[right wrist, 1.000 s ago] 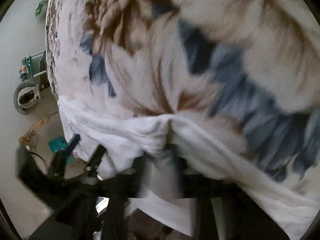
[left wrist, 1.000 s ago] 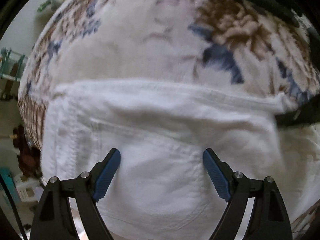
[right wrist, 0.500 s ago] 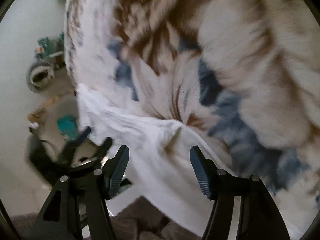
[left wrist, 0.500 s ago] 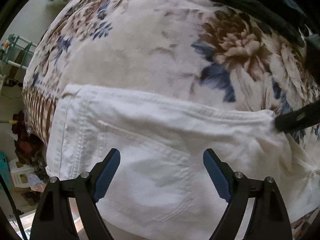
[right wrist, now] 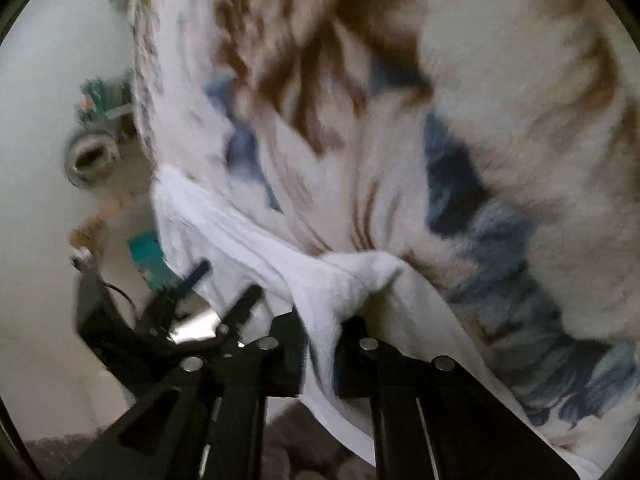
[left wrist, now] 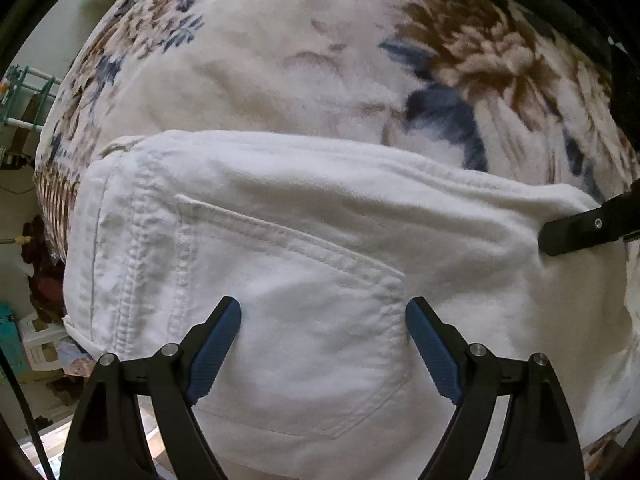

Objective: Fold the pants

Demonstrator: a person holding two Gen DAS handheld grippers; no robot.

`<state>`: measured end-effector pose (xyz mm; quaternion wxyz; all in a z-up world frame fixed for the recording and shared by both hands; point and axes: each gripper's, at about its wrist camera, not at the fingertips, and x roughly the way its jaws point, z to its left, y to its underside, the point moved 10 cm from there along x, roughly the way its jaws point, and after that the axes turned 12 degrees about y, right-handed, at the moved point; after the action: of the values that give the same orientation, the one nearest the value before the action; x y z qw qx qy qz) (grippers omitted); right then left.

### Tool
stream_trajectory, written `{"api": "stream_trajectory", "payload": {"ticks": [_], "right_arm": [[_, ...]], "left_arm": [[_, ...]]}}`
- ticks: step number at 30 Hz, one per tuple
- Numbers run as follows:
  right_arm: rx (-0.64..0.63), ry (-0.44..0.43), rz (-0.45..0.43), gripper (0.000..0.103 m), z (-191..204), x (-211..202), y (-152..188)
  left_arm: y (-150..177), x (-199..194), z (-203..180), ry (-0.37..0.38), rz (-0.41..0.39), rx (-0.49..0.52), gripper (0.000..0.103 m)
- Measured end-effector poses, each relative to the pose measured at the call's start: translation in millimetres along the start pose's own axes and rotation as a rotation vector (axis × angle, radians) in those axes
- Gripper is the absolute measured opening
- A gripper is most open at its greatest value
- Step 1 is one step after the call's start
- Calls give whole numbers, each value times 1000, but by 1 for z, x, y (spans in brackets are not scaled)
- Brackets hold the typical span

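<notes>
White pants (left wrist: 304, 264) are being folded on a flowered blanket (left wrist: 280, 64) spread over a bed. At the left, the left gripper (left wrist: 323, 320) is being held wide apart above the back pocket (left wrist: 304, 320), gripping nothing. At the right, the right gripper (right wrist: 320, 344), its jaws just having been closing, is pinching a bunched edge of the cloth. Next, that edge probably needs carrying across. Cluttered floor is being glimpsed beyond the bed.
</notes>
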<state>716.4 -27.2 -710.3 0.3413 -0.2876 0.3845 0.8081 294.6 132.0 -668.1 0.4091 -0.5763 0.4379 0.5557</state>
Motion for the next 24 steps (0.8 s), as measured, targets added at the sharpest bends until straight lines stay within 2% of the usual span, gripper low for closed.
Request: {"api": "stream_trajectory", "payload": {"ticks": [1, 3, 4, 5, 7, 9, 12, 13, 14, 16, 17, 19, 21, 22, 23, 24], "right_arm": [[12, 13, 7, 31, -2, -1, -4], [8, 0, -6, 34, -9, -12, 0], [6, -1, -18, 23, -11, -15, 2], [27, 18, -36, 8, -22, -19, 0], [133, -20, -82, 8, -33, -27, -12], [142, 34, -139, 8, -48, -42, -17], [149, 57, -144, 9, -60, -56, -11], [122, 90, -159, 17, -60, -60, -6], [78, 137, -175, 39, -62, -68, 2], [-14, 248, -188, 68, -63, -73, 25], [-72, 323, -180, 68, -65, -69, 42], [-130, 401, -139, 68, -74, -60, 64], [-181, 473, -81, 67, -83, -41, 89], [-207, 530, -62, 56, -91, -33, 99], [-231, 581, -62, 24, -97, -28, 104], [-226, 622, -78, 16, -106, -28, 105]], "left_arm": [[0, 0, 1, 1, 4, 1, 85], [0, -1, 1, 3, 7, 6, 85], [0, -1, 1, 1, 8, 12, 85], [-1, 0, 0, -1, 12, 20, 85], [0, 4, 1, -8, 23, 27, 85], [0, 3, -4, -10, 32, 20, 85], [-8, -5, -21, 24, 28, 9, 85], [-14, -10, -27, 39, 16, 12, 85], [-18, -14, -34, 48, 4, 18, 85], [-31, -17, -54, 75, -18, 42, 85], [-36, -15, -63, 85, -19, 53, 85], [-50, -7, -82, 93, -33, 84, 85], [-61, 6, -96, 72, -24, 122, 85], [-66, 12, -99, 52, -24, 137, 85], [-70, 18, -101, 37, -27, 151, 85], [-77, 24, -104, 22, -25, 168, 86]]}}
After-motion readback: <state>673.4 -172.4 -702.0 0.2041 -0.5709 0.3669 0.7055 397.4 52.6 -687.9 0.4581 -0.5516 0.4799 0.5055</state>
